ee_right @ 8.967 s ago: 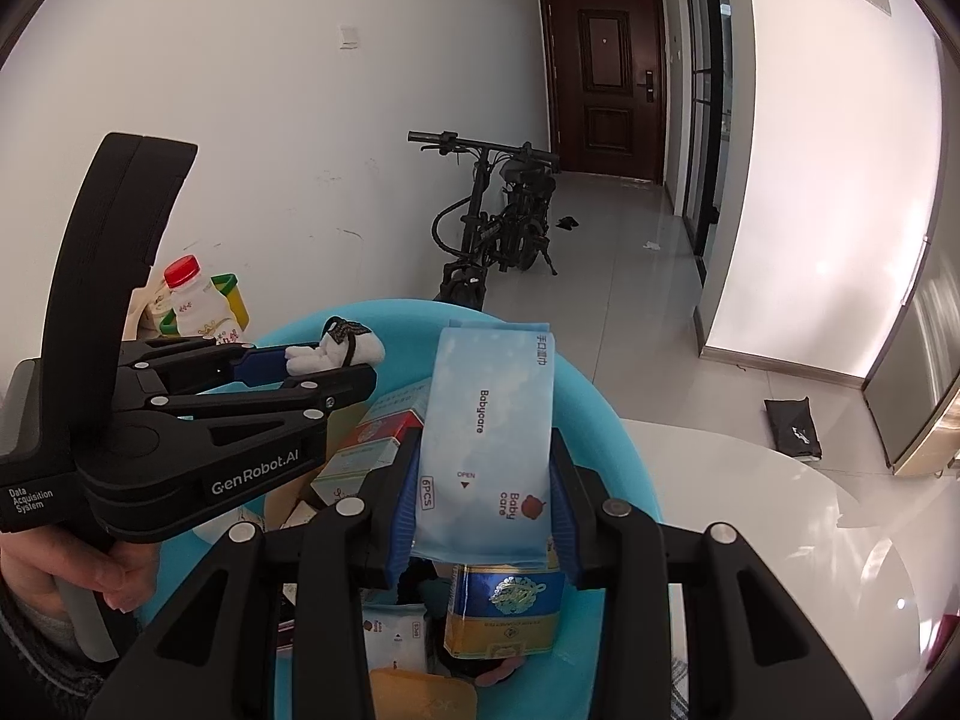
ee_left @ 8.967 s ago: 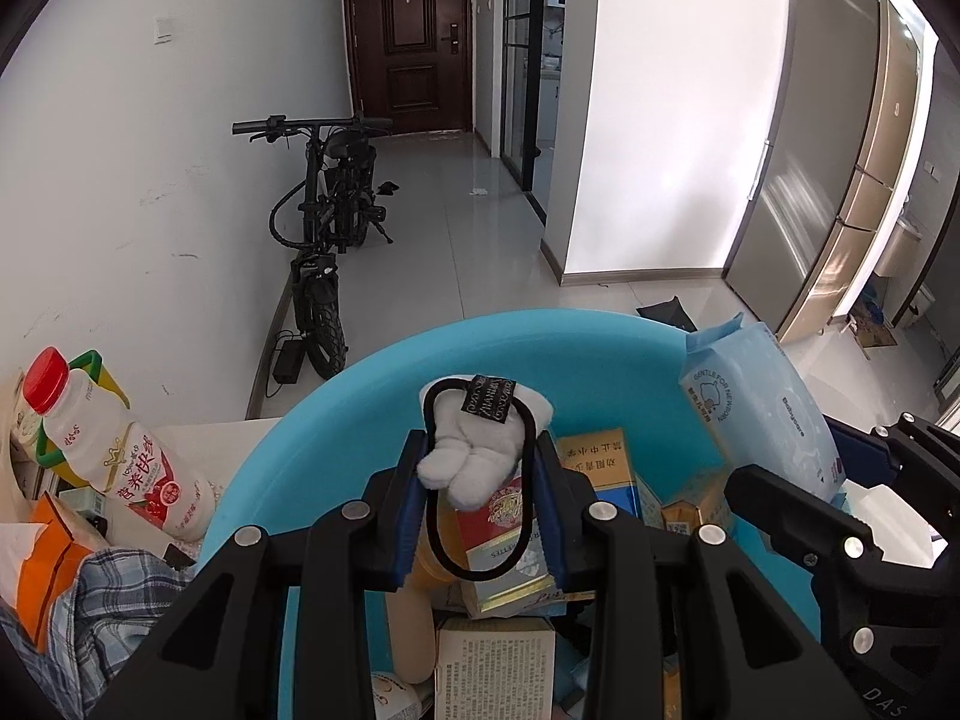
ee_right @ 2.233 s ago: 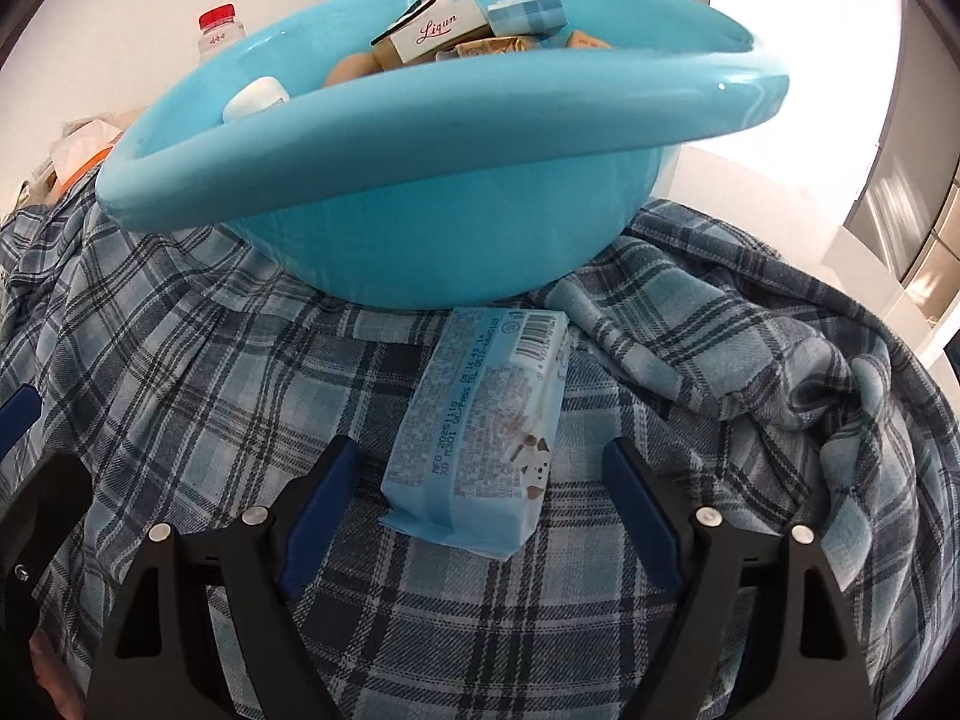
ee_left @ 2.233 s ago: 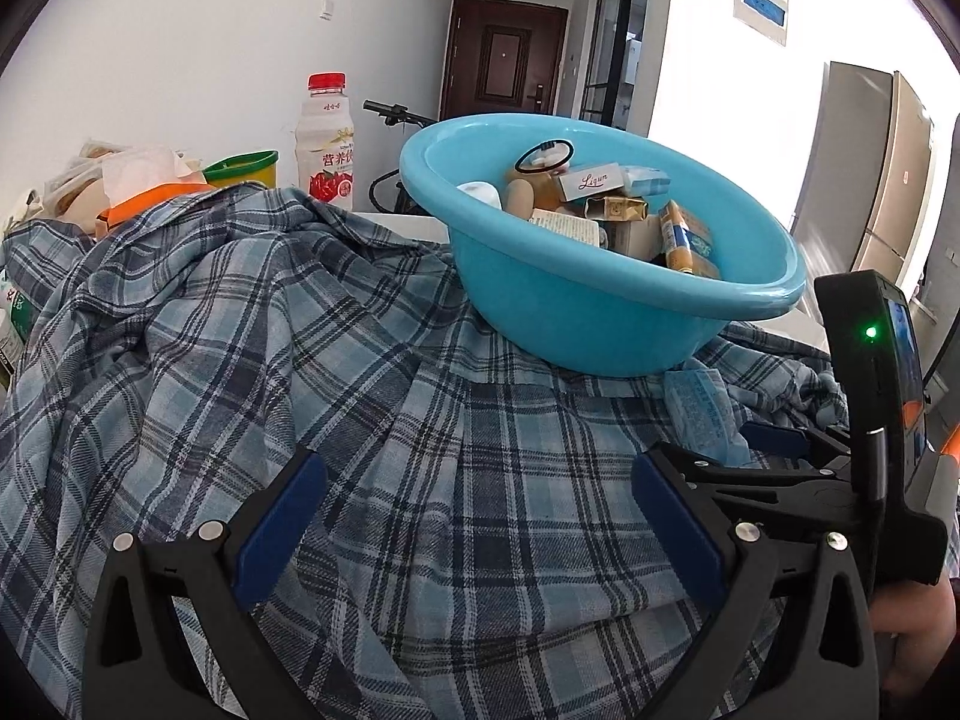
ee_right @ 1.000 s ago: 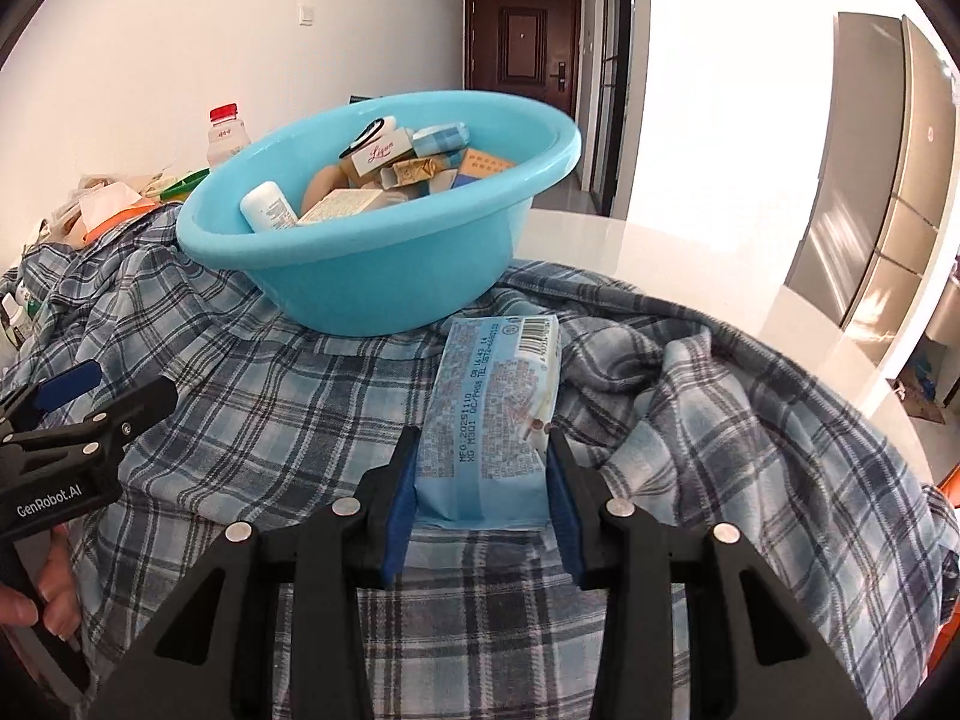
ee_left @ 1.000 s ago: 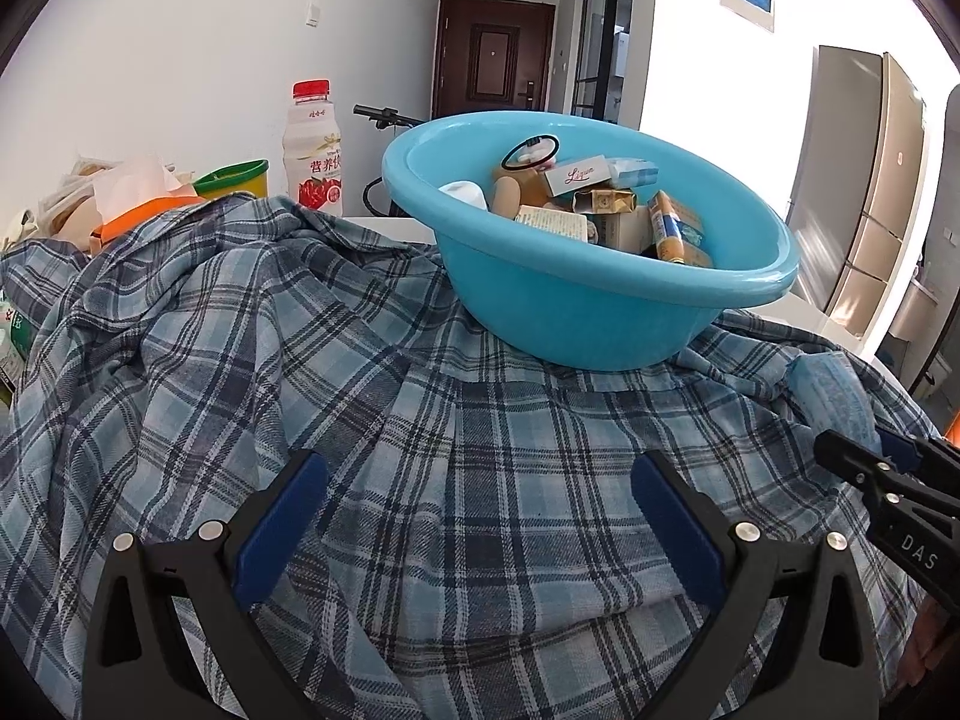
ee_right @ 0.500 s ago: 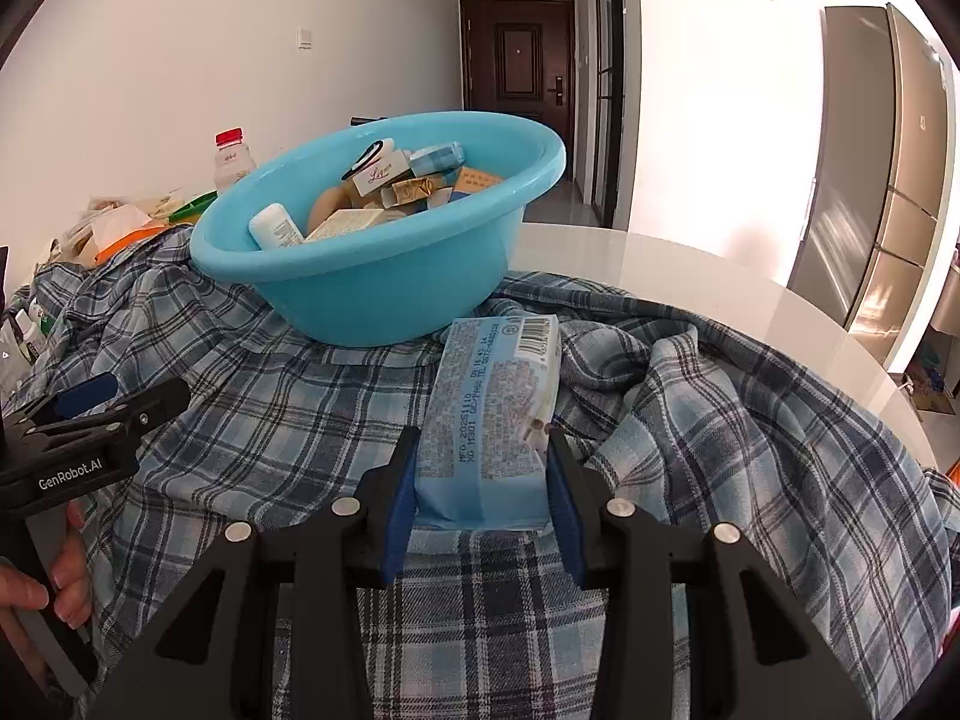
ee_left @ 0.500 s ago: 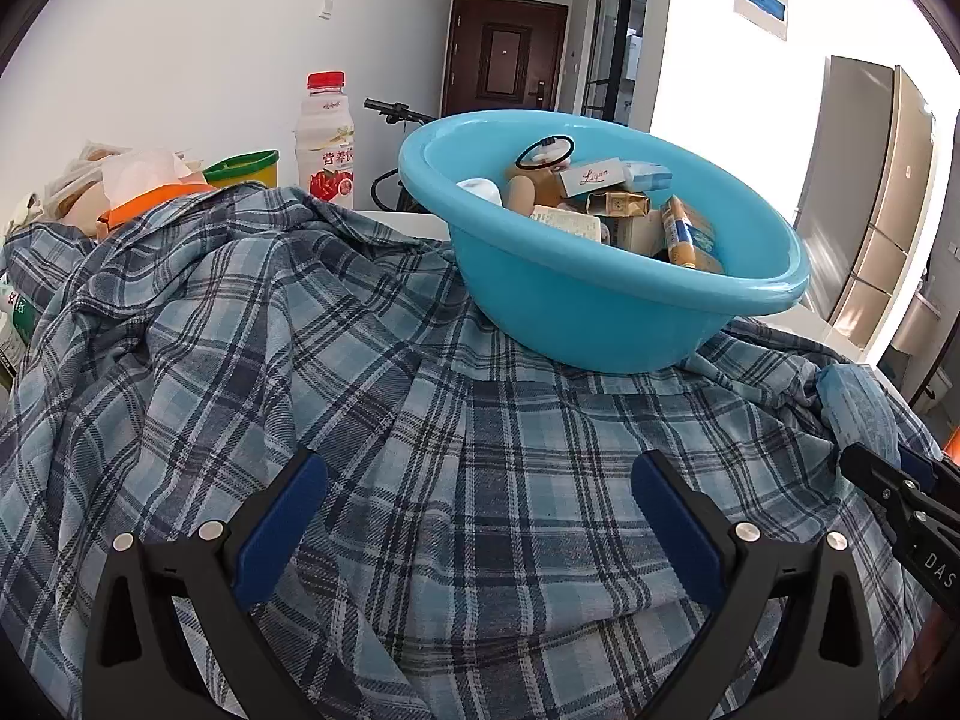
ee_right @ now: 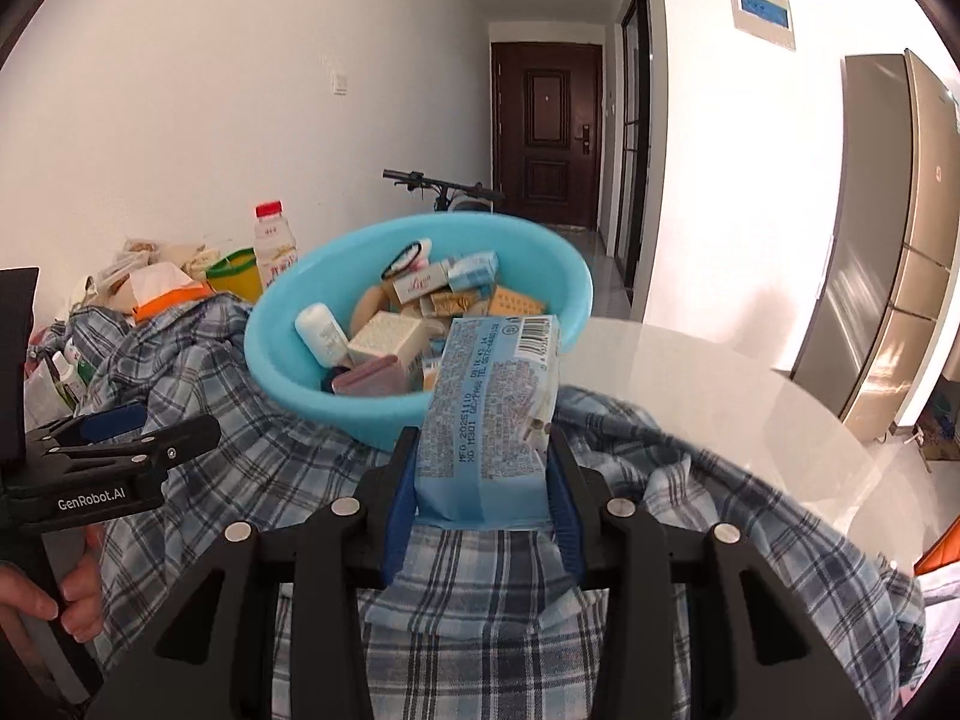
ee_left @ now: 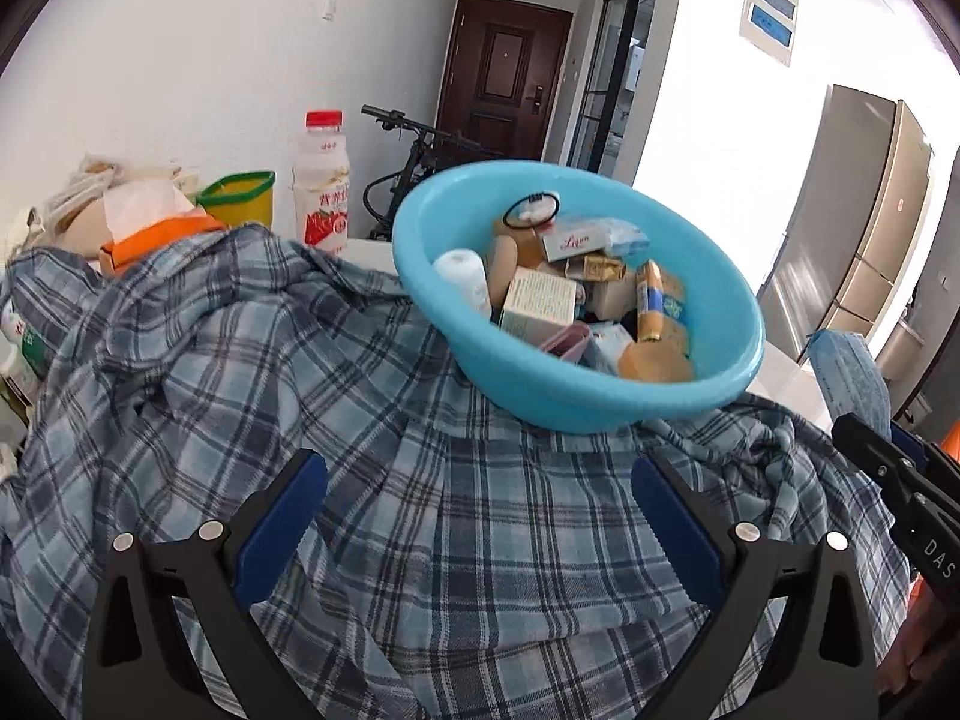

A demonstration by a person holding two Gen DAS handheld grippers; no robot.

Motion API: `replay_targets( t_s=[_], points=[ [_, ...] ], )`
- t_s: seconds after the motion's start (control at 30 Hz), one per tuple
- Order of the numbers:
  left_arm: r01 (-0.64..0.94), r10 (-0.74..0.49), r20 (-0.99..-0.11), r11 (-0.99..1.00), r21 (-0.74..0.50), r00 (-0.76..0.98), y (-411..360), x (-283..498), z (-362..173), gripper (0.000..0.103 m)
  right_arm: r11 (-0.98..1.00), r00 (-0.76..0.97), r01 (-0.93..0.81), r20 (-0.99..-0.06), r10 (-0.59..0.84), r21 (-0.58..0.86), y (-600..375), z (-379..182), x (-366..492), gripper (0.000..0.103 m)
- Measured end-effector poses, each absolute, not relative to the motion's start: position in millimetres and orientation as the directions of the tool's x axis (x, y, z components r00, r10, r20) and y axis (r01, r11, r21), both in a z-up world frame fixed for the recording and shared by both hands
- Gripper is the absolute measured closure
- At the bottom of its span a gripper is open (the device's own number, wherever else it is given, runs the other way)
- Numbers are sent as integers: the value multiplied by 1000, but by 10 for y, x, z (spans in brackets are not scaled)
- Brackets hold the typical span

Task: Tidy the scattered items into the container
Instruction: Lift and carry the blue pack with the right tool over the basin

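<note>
One wipes pack (ee_right: 489,414) now lifted, basin (ee_right: 288,384) nearer

Both cameras sit low over the plaid shirt (ee_left: 360,420) and face down the room toward the dark door (ee_right: 546,138). The left wrist view looks from nearer the wall side, close behind the blue basin (ee_left: 600,402). The right wrist view looks from the open side, its middle partly blocked by a wipes pack (ee_right: 492,402). Both share basin, shirt, milk bottle (ee_left: 321,180), bicycle (ee_right: 444,189) and fridge (ee_right: 888,240).
</note>
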State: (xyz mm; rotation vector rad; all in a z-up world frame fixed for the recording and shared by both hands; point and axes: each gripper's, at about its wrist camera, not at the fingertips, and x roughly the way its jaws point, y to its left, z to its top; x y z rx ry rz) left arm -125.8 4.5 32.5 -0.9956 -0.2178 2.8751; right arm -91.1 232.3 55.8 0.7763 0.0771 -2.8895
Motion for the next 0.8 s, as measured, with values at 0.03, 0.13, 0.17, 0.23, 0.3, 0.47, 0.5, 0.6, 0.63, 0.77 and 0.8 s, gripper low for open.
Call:
replay_targets(
  t_s=[0.03, 0.13, 0.17, 0.23, 0.3, 0.47, 0.5, 0.6, 0.63, 0.77, 0.8],
  points=[
    [-40, 122, -592, -988, -151, -797, 42, -1245, 439, 0, -987, -866, 160, -482, -131, -19, 2314, 665, -898, 65],
    [-33, 83, -527, -994, -104, -846, 45, -1177, 785, 0, -983, -891, 182, -426, -156, -19, 2304, 989, -845, 65],
    [-37, 79, -503, -995, -93, -861, 51, -1148, 893, 0, -982, -896, 190, -410, -168, -13, 2305, 1087, -827, 64],
    [-51, 82, -455, -995, -81, -887, 66, -1093, 1100, 0, -978, -901, 208, -389, -192, 0, 2308, 1241, -801, 64],
    [-67, 95, -402, -994, -83, -911, 60, -1028, 1266, 0, -975, -903, 223, -374, -211, 13, 2309, 1345, -786, 64],
    [-58, 66, -356, -998, -33, -932, 137, -971, 1414, 0, -971, -899, 238, -375, -226, 16, 2269, 1371, -744, 64],
    [-65, 70, -359, -998, -28, -931, 157, -979, 1414, 0, -970, -896, 242, -379, -230, 16, 2257, 1352, -741, 64],
    [-85, 84, -381, -996, -14, -921, 214, -1001, 1364, 0, -968, -888, 250, -393, -237, 20, 2251, 1293, -736, 64],
    [-87, 84, -388, -996, -8, -918, 231, -1008, 1346, 0, -968, -887, 251, -396, -239, 22, 2252, 1280, -739, 64],
    [-94, 80, -408, -995, 15, -910, 291, -1037, 1281, 0, -968, -881, 251, -408, -240, 26, 2263, 1249, -786, 64],
    [-97, 81, -411, -995, 18, -908, 299, -1054, 1266, 0, -967, -878, 254, -412, -242, 27, 2272, 1248, -812, 64]
  ],
)
